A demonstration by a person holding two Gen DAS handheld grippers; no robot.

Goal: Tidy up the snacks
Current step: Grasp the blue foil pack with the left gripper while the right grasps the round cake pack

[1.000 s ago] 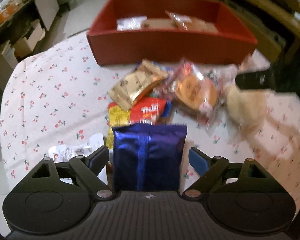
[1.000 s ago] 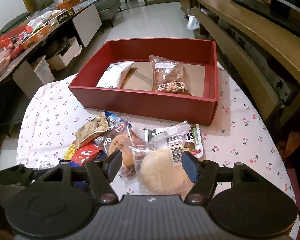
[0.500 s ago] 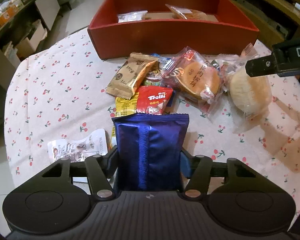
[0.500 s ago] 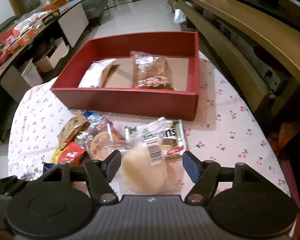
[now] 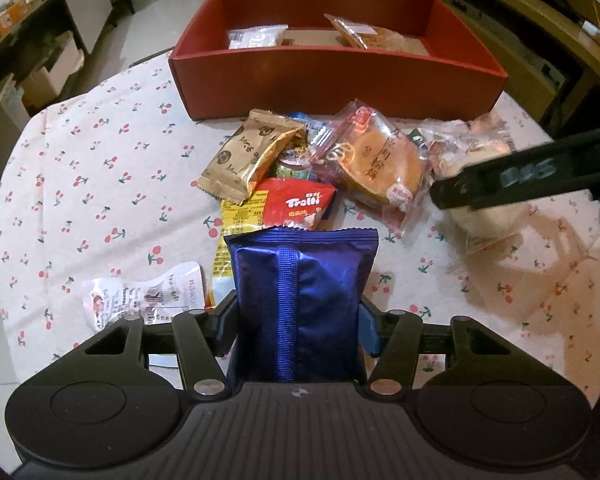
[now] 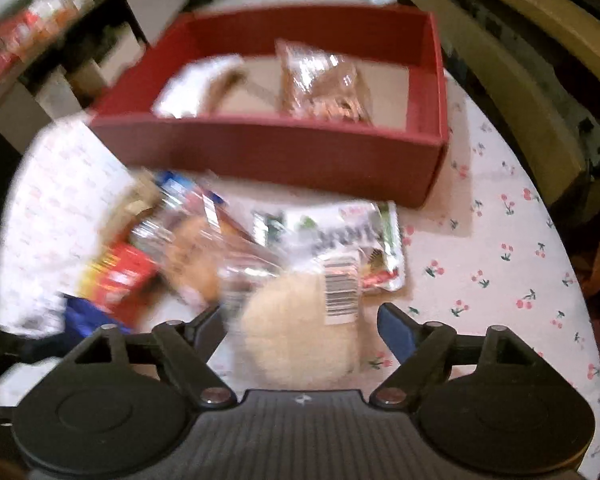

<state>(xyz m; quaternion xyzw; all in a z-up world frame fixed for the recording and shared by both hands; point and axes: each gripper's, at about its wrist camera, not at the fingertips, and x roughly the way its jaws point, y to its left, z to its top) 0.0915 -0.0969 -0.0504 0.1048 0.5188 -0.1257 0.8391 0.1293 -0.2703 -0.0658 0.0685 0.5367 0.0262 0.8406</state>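
My left gripper (image 5: 296,320) is shut on a dark blue snack packet (image 5: 298,300) and holds it upright above the table. My right gripper (image 6: 300,324) is open around a pale round cake in a clear wrapper (image 6: 300,328), which lies on the cloth; it shows at the right of the left wrist view (image 5: 484,220). A red box (image 5: 336,68) stands at the back with a white packet (image 5: 256,38) and an orange-brown packet (image 5: 364,36) inside. The box also shows in the blurred right wrist view (image 6: 268,152).
A pile of snacks lies in front of the box: a gold packet (image 5: 252,156), a red Trolli packet (image 5: 296,204), a wrapped round pastry (image 5: 380,164), a white sachet (image 5: 140,294). The table has a cherry-print cloth (image 5: 100,168). Wooden furniture stands at right.
My left gripper closed on the blue packet and lifted it slightly. My right gripper moved down and forward around the pale cake; its view is now blurred.
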